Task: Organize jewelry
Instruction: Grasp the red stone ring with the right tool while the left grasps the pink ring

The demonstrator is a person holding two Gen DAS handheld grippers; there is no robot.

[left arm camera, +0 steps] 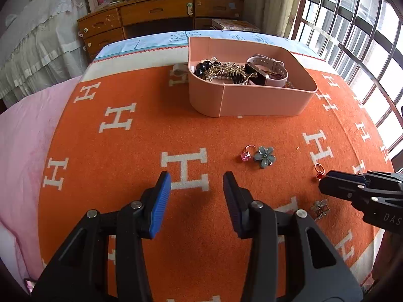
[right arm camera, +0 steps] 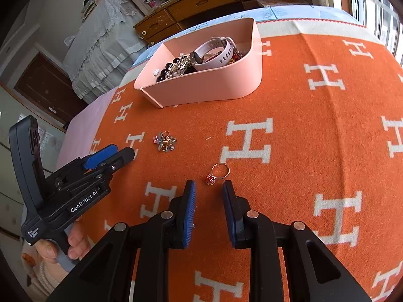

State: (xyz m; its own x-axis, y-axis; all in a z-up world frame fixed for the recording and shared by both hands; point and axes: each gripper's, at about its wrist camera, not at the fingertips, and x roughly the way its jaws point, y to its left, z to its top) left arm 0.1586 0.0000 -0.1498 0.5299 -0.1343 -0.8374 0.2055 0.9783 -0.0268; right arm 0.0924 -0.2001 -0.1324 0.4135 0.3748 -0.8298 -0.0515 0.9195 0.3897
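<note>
1. The loose jewelry lies on an orange blanket [left arm camera: 141, 151] with white H letters, spread over a bed; the pink box [left arm camera: 252, 100] stands toward the far edge of the blanket, already holding a pale watch [left arm camera: 267, 71], dark beads and gold chain pieces.
2. Four small pieces remain outside it, toward the near right part of the blanket: a ring with a red stone [right arm camera: 218, 174], a pink-stone ring [left arm camera: 246, 154] just beside a grey-blue flower piece [left arm camera: 264, 156], and a silver flower clip [left arm camera: 320, 209] nearest the front edge.
3. The right hand-held gripper [right arm camera: 209, 209] has its jaws released and only narrowly parted, with nothing between them; the red-stone ring sits just beyond the tips, in line with the gap.
4. The left hand-held gripper [left arm camera: 197, 198] is also released, its jaws wider apart, empty over a white H.
5. Handling, as a judgement: the ring is light, rigid and smooth, so it may skid or sink into the soft blanket when pressed. The thin band offers little for the ribbed pads; pinching across the stone setting, or across the band where it stands off the cloth, looks safest.
6. The flower piece seems flat and possibly brittle at its petals; its edges are the likely hold.
</note>
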